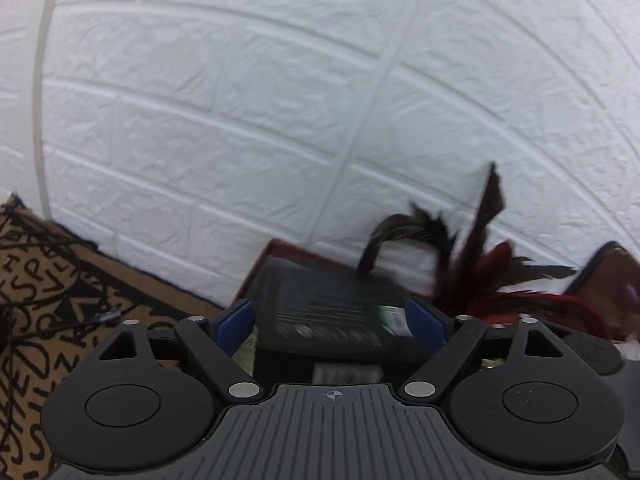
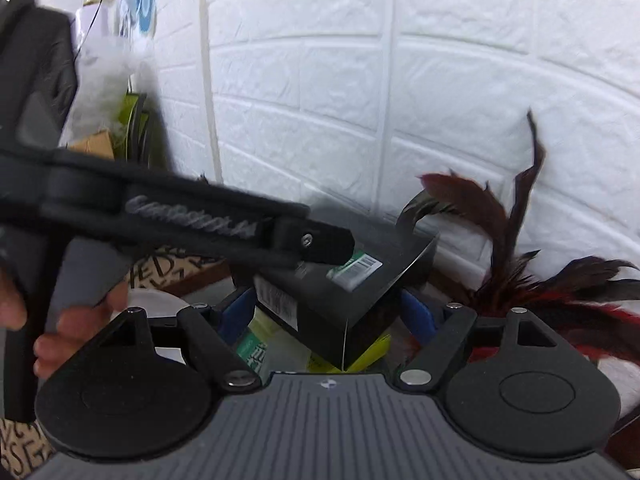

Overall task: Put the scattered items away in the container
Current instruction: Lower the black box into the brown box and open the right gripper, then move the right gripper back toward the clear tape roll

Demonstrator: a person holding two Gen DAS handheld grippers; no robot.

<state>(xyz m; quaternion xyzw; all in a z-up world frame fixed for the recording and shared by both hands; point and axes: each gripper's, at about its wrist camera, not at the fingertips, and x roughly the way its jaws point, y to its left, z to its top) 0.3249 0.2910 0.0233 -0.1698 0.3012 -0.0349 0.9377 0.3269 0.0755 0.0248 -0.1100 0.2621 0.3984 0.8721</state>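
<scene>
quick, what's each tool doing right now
left tool: open around the black box, pads not clearly touching
right tool: open, black box between its fingers, not gripped

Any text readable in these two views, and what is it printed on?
Black box: white print lines, too blurred to read.
Green-and-white barcode sticker on the box: unreadable.
White label on the box side: too small.
Left hand-held gripper: raised brand lettering, blurred.
Brown patterned cloth: scattered black letters, no clear word.
</scene>
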